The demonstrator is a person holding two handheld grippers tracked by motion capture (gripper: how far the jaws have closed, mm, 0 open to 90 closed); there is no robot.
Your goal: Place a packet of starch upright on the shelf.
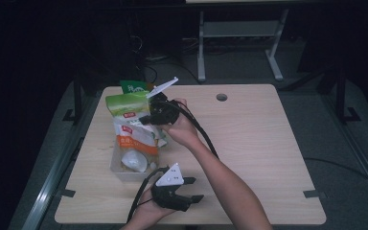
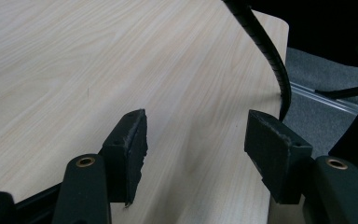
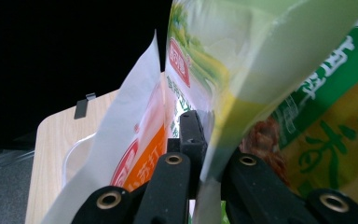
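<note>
We see the right tongs (image 1: 146, 117) clamped on the edge of a green-topped snack bag (image 1: 127, 108), held above the clear plastic box (image 1: 124, 171), which seems to hold other packets. Near the box, the left tongs (image 1: 194, 189) gape empty over the surface (image 1: 258, 143).

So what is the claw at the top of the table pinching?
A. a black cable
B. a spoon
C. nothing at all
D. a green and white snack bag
D: in the right gripper view the right claw is clamped shut on the edge of the green and white snack bag, and the high view shows that bag held up over the clear tub.
</note>
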